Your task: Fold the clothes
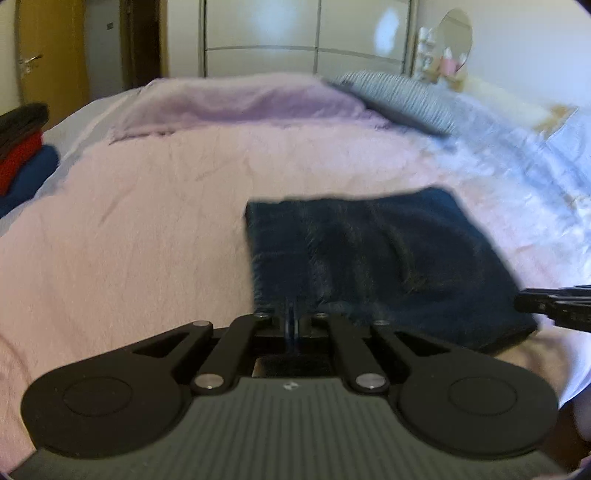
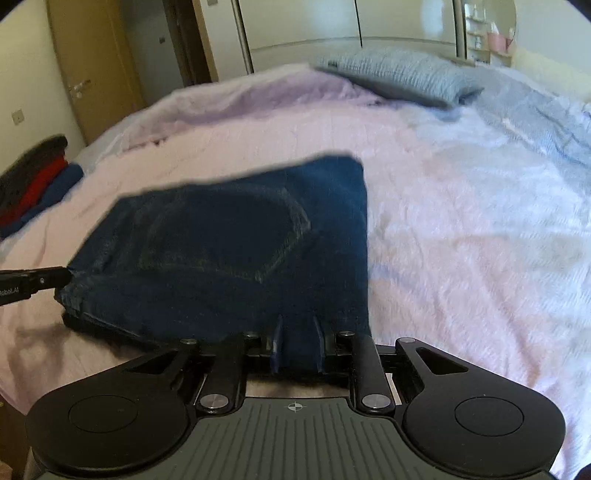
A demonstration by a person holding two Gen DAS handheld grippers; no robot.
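Note:
Dark blue folded jeans [image 1: 380, 258] [image 2: 229, 240] lie on the pink bedspread [image 1: 129, 240] [image 2: 461, 221], back pocket up. My left gripper [image 1: 290, 314] is shut on the near left edge of the jeans, its two fingers pressed together over the fabric. In the right wrist view the left gripper [image 2: 55, 278] comes in from the left and its tip meets the jeans' corner. My right gripper [image 2: 297, 332] is shut on the thicker near right edge, with denim filling the gap between its blue pads [image 2: 276, 343]. From the left wrist view the right gripper [image 1: 554, 304] shows at the right border.
A stack of folded clothes [image 1: 22, 147] [image 2: 37, 184], black, red and blue, sits at the bed's left edge. A lilac blanket [image 1: 240, 103] and a grey striped pillow [image 1: 399, 96] [image 2: 399, 74] lie at the far end. Behind stand a wardrobe [image 1: 306, 33] and a wooden door [image 2: 92, 74].

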